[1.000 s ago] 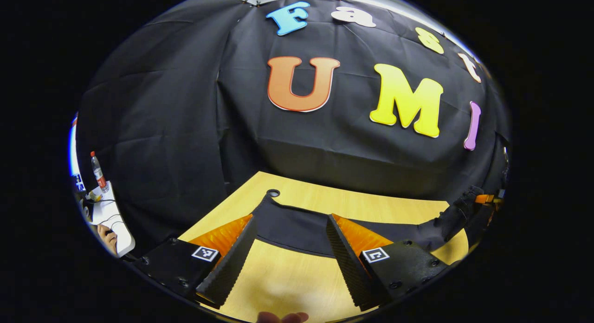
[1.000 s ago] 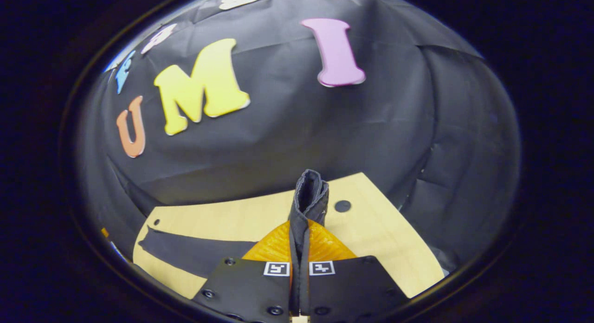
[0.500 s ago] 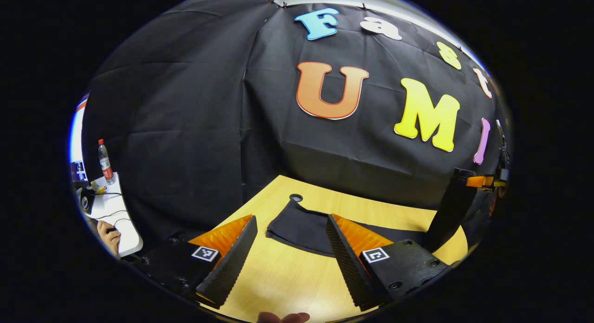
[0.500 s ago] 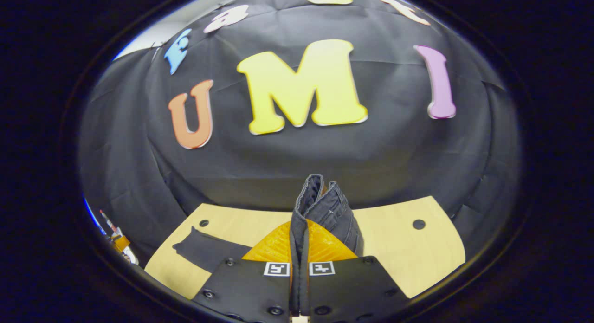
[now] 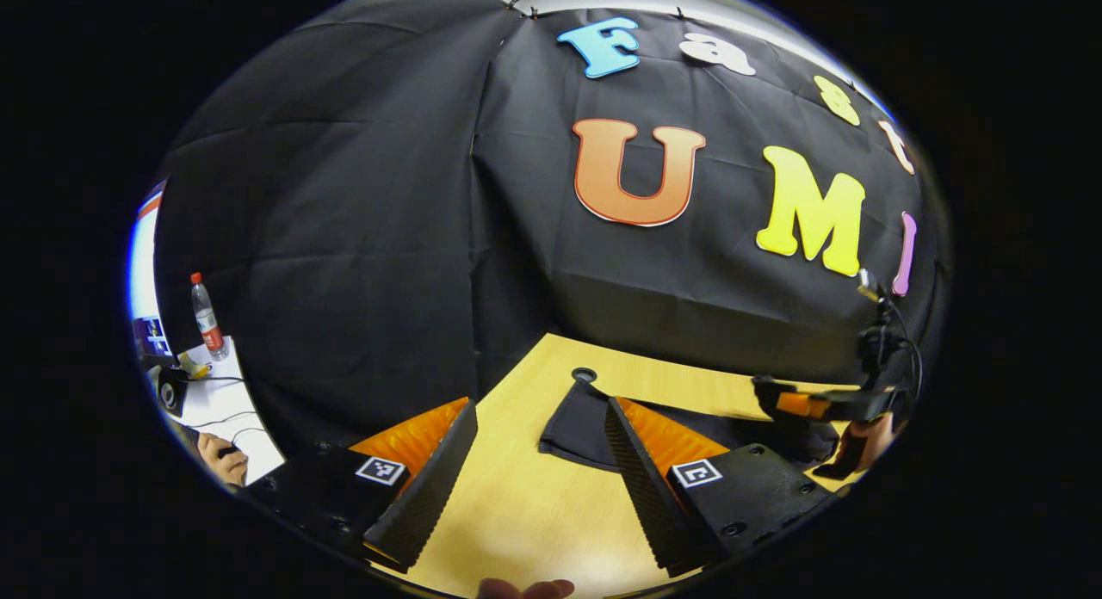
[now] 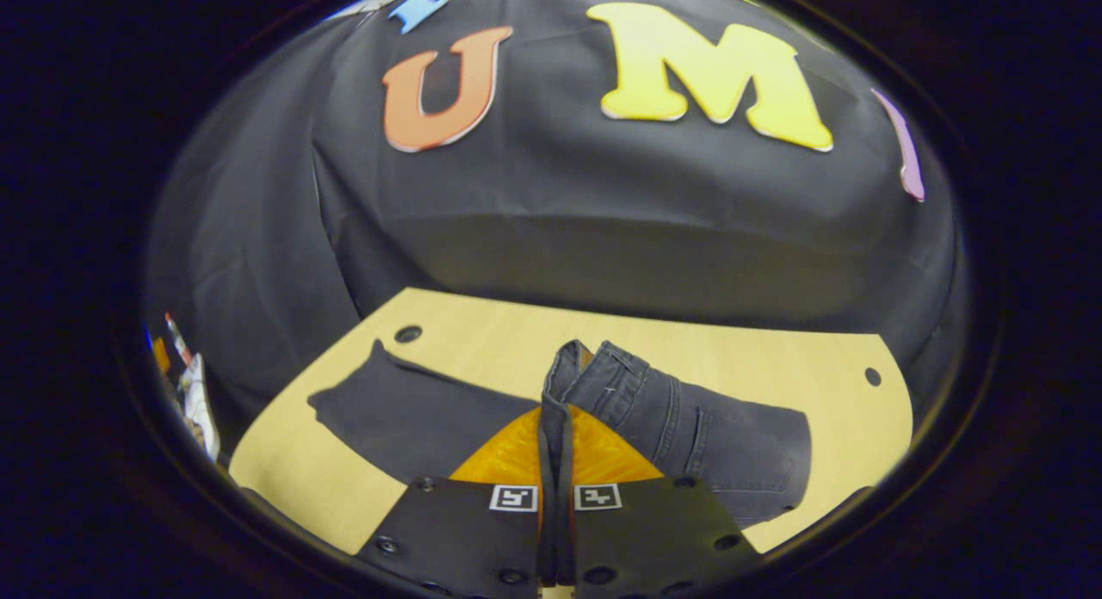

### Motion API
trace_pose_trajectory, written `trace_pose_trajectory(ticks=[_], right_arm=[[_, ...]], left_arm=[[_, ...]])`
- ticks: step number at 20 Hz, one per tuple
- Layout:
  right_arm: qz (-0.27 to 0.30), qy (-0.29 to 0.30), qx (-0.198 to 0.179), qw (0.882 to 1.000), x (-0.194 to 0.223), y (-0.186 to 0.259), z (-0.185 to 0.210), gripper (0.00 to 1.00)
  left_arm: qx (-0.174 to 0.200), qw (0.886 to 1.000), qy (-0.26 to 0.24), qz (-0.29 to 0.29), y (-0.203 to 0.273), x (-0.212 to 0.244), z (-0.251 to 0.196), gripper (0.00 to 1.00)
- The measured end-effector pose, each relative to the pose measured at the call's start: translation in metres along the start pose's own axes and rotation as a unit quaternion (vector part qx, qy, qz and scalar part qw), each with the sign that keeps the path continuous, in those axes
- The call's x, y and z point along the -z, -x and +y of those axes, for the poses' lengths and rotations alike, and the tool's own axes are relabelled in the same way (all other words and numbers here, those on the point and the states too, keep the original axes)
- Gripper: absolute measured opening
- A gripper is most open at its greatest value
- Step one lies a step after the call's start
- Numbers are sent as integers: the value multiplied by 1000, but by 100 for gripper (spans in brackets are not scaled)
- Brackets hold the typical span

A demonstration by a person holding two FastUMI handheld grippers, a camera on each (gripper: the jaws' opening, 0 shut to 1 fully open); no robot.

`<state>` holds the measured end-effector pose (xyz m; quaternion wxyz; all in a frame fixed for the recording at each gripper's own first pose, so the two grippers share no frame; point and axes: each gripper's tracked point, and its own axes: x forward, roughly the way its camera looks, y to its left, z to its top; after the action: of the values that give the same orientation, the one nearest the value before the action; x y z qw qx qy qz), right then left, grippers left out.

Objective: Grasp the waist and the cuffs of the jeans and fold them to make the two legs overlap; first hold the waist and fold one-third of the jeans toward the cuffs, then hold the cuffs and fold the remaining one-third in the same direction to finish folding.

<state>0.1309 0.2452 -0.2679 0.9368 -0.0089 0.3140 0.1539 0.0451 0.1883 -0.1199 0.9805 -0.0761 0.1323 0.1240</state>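
Dark denim jeans (image 6: 689, 427) lay on the desk (image 6: 482, 336), waist pinched in the closed right gripper (image 6: 556, 461); the wide-open left gripper (image 5: 541, 461) held nothing. Lay the waist flat, edges squared.

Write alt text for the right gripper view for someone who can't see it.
The right gripper is shut on the waist end of dark jeans, pinching a fold of denim upright between its fingers. The jeans lie across a light wooden table, with the leg end stretching flat to the left, before a black cloth wall.
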Motion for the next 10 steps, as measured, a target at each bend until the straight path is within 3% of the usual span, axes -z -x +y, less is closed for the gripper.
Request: trace_pose_trajectory(ticks=[3, 4, 6, 8, 10], right_arm=[[26, 27, 10, 999, 30, -26, 11, 1], [34, 23, -7, 999, 37, -29, 20, 1], [39, 37, -12, 998, 41, -29, 23, 18], [34, 49, -26, 998, 35, -22, 28, 25], [23, 48, -33, 998, 24, -11, 30, 56]], left_arm=[[10, 1000, 26, 8, -4, 7, -5, 96], [10, 999, 31, 11, -6, 11, -5, 97], [12, 999, 39, 13, -8, 13, -6, 96], [13, 999, 43, 13, -11, 13, -7, 96], [19, 998, 52, 17, -15, 15, -9, 96]])
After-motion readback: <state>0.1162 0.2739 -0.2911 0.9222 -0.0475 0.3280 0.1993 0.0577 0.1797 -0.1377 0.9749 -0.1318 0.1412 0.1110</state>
